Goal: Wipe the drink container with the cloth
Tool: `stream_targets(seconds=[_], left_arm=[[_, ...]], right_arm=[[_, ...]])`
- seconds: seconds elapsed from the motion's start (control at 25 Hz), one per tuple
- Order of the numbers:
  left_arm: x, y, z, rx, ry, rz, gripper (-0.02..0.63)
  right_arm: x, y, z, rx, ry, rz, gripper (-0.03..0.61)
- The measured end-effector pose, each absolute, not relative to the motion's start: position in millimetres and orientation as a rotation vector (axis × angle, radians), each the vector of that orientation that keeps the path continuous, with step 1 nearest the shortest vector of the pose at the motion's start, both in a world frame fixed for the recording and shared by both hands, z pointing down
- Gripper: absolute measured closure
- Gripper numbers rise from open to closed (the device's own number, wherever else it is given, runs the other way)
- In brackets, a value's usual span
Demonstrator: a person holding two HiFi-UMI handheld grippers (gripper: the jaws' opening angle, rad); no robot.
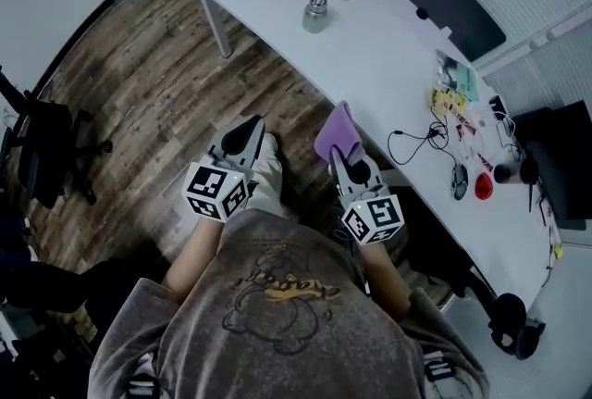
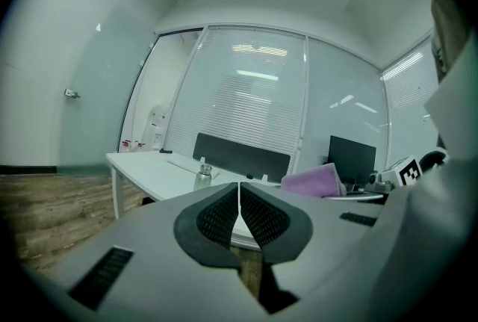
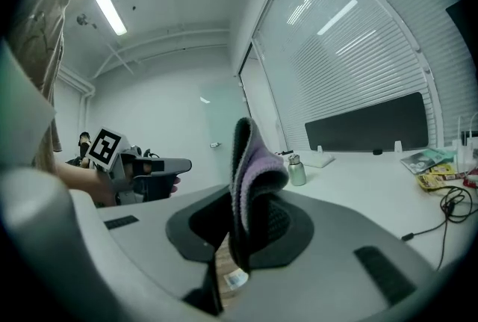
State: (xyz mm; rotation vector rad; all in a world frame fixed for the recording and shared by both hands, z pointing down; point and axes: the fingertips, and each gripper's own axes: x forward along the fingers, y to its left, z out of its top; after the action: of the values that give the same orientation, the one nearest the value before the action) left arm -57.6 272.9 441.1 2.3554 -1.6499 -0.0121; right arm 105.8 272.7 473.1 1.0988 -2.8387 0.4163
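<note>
Closest to me is my left gripper [image 1: 248,130], held out over the wooden floor [image 1: 148,82]. Its two jaws are pressed flat together and there is nothing between them. Just beside it is my right gripper [image 1: 337,156]. Its jaws are pinching the purple cloth [image 1: 337,129], which sticks up past the tips and flops over at the top. So I have the cloth, and I think that part of the job is done. A little past the right gripper is the near edge of the long white table [image 1: 388,64]. On the part of the table near me I see a looped black cable [image 1: 412,143] and some small bits and papers, and none of them matter for this job. Farther along the table is the drink container [image 1: 315,15], a small metal bottle with a cap. It stands upright, all by itself on a bare patch, well apart from both grippers. The cloth is not touching it, and neither gripper is near it, so no wiping has begun. I think what is left is most of the job: get both grippers over to the bottle, maybe hold it steady with the empty left one, and rub the cloth over its sides and top.
</note>
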Motion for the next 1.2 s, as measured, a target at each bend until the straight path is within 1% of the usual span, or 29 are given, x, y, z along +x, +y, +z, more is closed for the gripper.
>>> stream_targets(seconds=[0.64, 0.92, 1.2], left_arm=[[-110.7, 85.9, 433.7, 2.394, -1.543, 0.015, 0.592], [-123.4, 19.5, 431.8, 2.448, -1.442, 0.051, 0.592], [-126.6, -23.3, 431.6, 2.505, -1.329, 0.066, 0.592]], right_arm=[[53.4, 104.9, 466.0, 1.197, -2.774, 0.467, 0.525], [33.0, 45.3, 460.0, 1.247, -2.755, 0.474, 0.525], [23.5, 10.4, 458.8, 1.351, -2.713, 0.488, 0.525]])
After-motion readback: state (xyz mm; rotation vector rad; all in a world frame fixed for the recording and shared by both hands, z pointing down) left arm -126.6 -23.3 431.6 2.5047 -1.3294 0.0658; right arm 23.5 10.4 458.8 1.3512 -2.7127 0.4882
